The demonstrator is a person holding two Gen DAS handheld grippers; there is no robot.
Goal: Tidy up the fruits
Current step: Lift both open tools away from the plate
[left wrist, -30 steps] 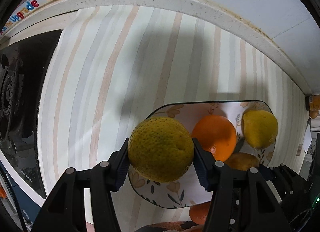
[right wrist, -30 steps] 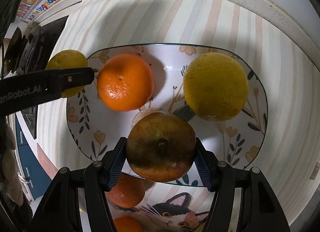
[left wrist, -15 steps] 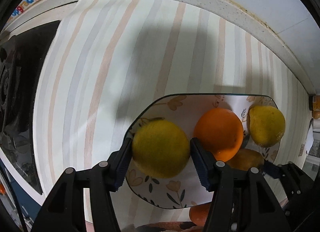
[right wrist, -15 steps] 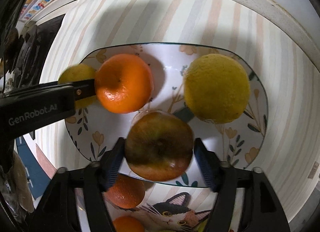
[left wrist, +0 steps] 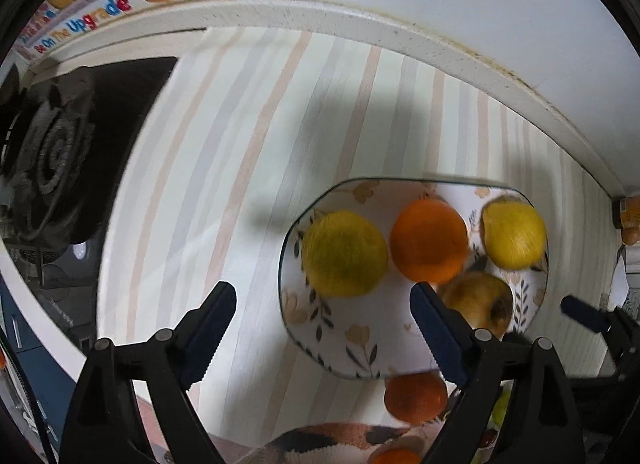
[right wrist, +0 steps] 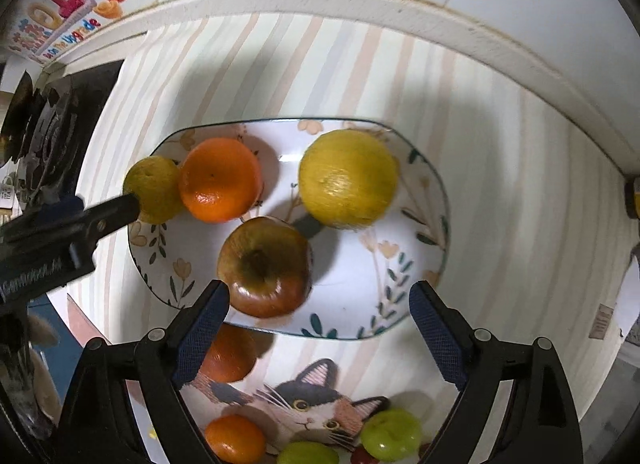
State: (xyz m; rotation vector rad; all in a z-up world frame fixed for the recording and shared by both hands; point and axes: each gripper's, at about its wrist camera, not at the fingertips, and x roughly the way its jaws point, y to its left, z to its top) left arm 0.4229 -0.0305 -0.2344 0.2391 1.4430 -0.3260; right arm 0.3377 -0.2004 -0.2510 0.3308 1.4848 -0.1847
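Release step of fruit sorting: both the left gripper (left wrist: 322,324) and right gripper (right wrist: 318,322) stand with jaws wide and empty, the yellow-green citrus (left wrist: 344,254) and brown apple (right wrist: 266,266) resting on the floral plate (right wrist: 352,316) just ahead of them; the next move calls for fetching the tangerine (right wrist: 228,354) lying beneath the right jaws.

Black plastic tool (left wrist: 323,326), navy ribbed pads (left wrist: 208,334), silver screws

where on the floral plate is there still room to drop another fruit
Free: the near right part of the floral plate, bordered by the brown apple and the big yellow citrus. Crowded: the left side, where the orange and the smaller yellow citrus press together.
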